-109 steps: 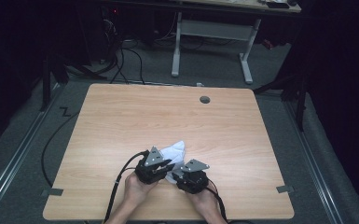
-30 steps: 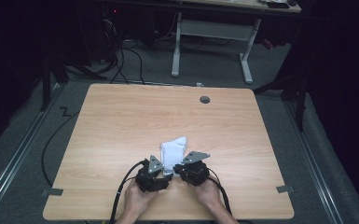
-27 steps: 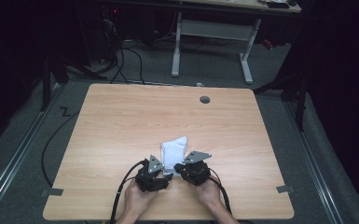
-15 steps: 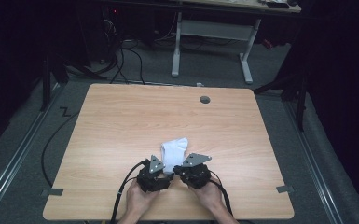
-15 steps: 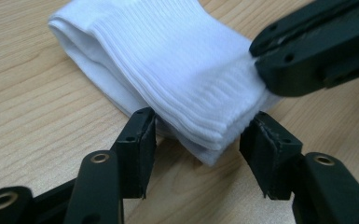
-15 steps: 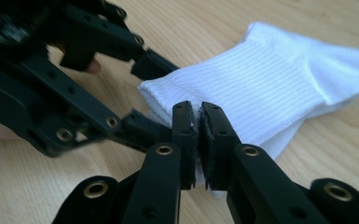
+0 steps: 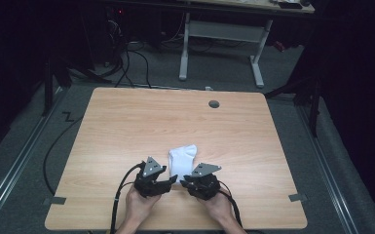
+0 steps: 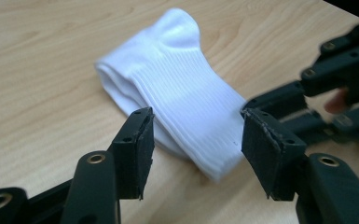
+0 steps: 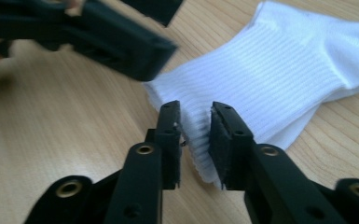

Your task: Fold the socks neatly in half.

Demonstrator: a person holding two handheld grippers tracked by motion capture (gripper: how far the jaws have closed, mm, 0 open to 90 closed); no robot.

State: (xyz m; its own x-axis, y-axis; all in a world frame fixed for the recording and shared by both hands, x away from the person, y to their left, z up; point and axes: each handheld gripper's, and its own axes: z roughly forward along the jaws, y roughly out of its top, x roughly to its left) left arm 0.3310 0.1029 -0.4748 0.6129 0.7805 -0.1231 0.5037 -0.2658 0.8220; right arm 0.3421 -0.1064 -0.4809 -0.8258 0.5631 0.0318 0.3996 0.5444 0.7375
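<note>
A white folded sock [image 7: 182, 157] lies flat on the wooden table [image 7: 126, 126], near the front edge. My left gripper [image 7: 172, 180] is at its near left corner. In the left gripper view this gripper [image 8: 196, 140] is open, and the sock [image 8: 182, 93] lies just beyond its pads, untouched. My right gripper [image 7: 184, 181] is at the sock's near edge. Its jaws [image 9: 195, 135] have just been opening and stand a little apart, with the sock's ribbed cuff [image 9: 284, 79] between them and not pinched. Each gripper view shows the other gripper [image 8: 335, 70] [image 9: 112, 37] close by.
A round cable hole [image 7: 214, 104] sits at the table's far edge. Black cables [image 7: 53, 161] run along the floor on the left. A white desk frame [image 7: 219, 34] stands behind the table. Tape marks [image 7: 53, 201] [image 7: 297, 197] sit by the near corners.
Since the oldest frame the sock has gone from a bunched heap to a flat fold, slightly farther right. Over the last second both hands have barely shifted.
</note>
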